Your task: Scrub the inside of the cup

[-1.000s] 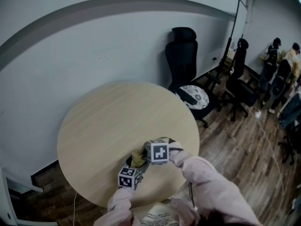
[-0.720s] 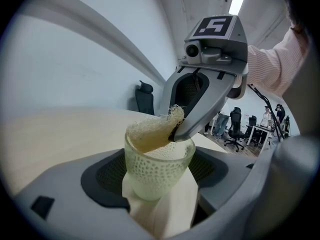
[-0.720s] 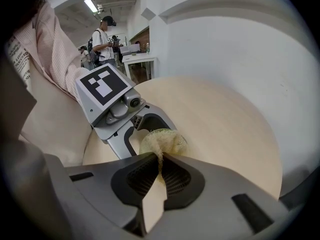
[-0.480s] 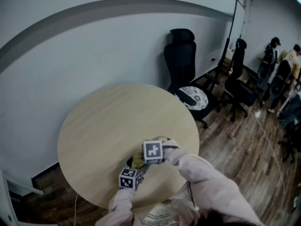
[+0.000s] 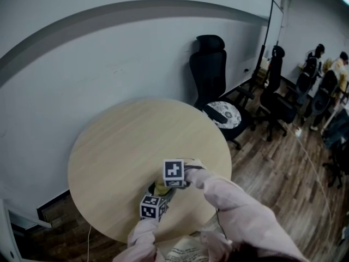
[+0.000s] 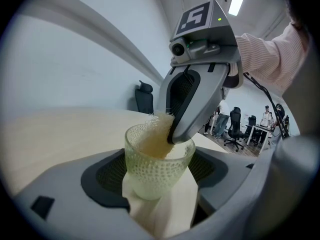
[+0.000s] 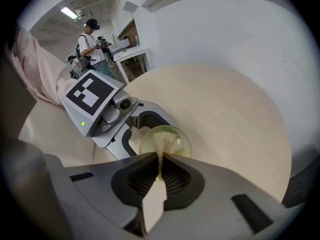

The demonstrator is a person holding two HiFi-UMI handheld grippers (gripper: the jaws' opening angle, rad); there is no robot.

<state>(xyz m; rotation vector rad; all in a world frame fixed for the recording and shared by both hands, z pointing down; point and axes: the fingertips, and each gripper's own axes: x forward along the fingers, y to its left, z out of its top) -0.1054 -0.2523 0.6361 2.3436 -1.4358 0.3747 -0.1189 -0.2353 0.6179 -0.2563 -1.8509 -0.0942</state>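
— Cup (image 6: 157, 159) first: where is it?
— Near the six o'clock edge of the bench (image 5: 125, 141), clamped low on its sides in the left hand-held gripper (image 6: 158, 173). Whether it touches the bench, I cannot tell.
— And the other one?
— The right hand-held gripper (image 7: 160, 163) is pinched tight on a tan scrub pad (image 6: 151, 140). The pad hangs down inside the cup against the wall. In the left gripper view it goes in at about one o'clock of the rim.
— So which step?
— The scrubbing itself, I'd judge, and midway at best. Next the pad wants pressing to the wall and sweeping round, perhaps with the cup turned against it. The left grip must hold firm so the glass doesn't twist loose.
— Anything changed from a second ago?
— In the head view the right marker cube (image 5: 174, 172) has slid toward nine o'clock, over the cup's mouth. The left one has barely moved.
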